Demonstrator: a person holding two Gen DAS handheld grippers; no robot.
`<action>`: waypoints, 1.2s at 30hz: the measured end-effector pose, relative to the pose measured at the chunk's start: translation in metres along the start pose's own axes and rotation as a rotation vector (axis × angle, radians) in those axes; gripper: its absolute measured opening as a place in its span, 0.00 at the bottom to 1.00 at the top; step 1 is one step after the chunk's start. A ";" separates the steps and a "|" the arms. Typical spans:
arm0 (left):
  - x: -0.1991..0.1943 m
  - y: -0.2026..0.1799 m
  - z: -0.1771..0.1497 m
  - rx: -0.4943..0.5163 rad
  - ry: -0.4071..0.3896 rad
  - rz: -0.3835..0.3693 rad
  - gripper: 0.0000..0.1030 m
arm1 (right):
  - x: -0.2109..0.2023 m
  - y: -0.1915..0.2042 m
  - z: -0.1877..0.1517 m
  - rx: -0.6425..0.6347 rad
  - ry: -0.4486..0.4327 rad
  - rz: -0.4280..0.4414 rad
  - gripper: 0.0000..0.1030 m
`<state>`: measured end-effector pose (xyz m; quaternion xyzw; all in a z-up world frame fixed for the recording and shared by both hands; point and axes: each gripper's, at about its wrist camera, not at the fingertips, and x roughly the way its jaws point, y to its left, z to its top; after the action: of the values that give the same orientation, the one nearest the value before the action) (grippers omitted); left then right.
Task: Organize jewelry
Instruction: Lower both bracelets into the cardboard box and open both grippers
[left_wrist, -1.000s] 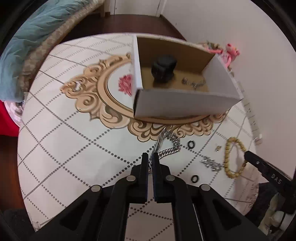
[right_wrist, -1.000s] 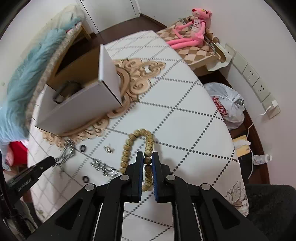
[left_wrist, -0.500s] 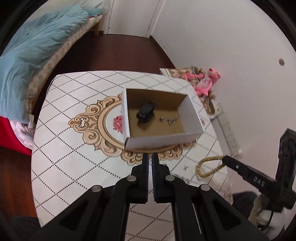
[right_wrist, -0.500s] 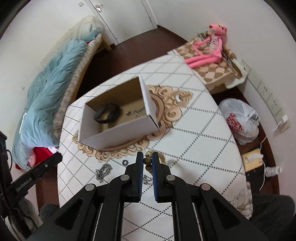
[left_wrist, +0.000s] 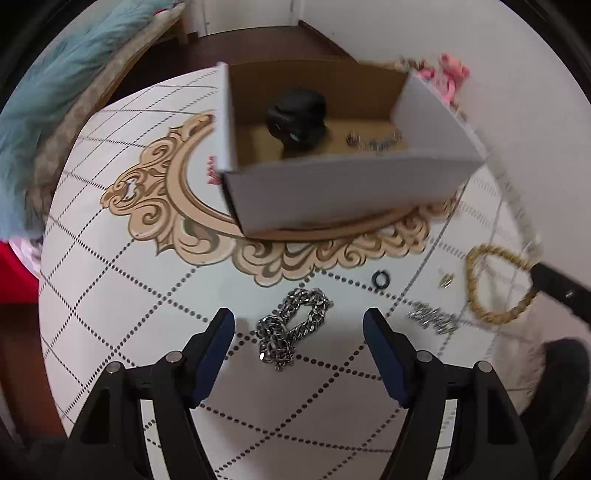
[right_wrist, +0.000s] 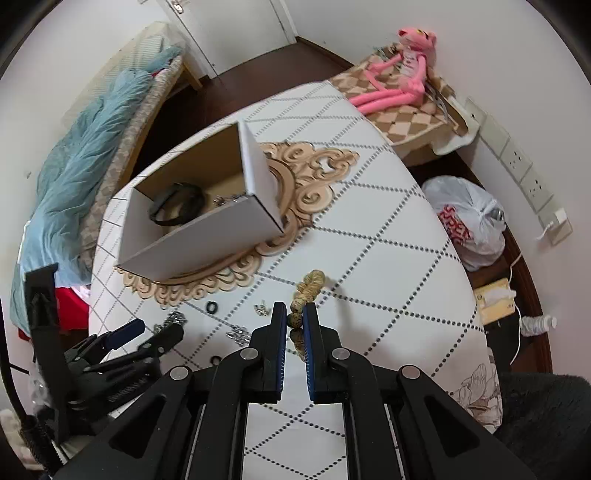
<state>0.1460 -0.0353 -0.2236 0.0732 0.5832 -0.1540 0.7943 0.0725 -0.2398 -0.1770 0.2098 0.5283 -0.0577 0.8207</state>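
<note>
Chain (left_wrist: 295, 325) of heavy silver links lies heaped on the tabletop (left_wrist: 110, 302), framed by the wide-open, empty left claw (left_wrist: 298, 325) just near of it. Right claw (right_wrist: 294, 314) is pinched on the bead bracelet (right_wrist: 309, 287), right of the chain. Box (left_wrist: 332, 192) sits at the far side, a black band and small pieces inside. Pickup looks to be in hand; next, closing on the chain, then carrying both to the box.

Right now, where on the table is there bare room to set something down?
Free: the cloth left of the steel chain, below the scroll motif, and the stretch right of the bead bracelet toward the table edge. Crowded: between cardboard box and bracelet, with black ring and small chain.
</note>
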 end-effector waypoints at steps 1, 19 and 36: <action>0.006 -0.005 0.000 0.029 0.006 0.021 0.68 | 0.002 -0.003 0.000 0.007 0.004 -0.003 0.09; -0.047 0.018 -0.013 -0.078 -0.133 -0.154 0.11 | -0.012 0.005 0.004 -0.002 -0.007 0.058 0.09; -0.162 0.015 0.076 -0.059 -0.341 -0.308 0.11 | -0.058 0.062 0.088 -0.077 -0.072 0.236 0.09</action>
<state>0.1756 -0.0177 -0.0473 -0.0671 0.4488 -0.2667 0.8503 0.1413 -0.2270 -0.0766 0.2368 0.4720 0.0521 0.8476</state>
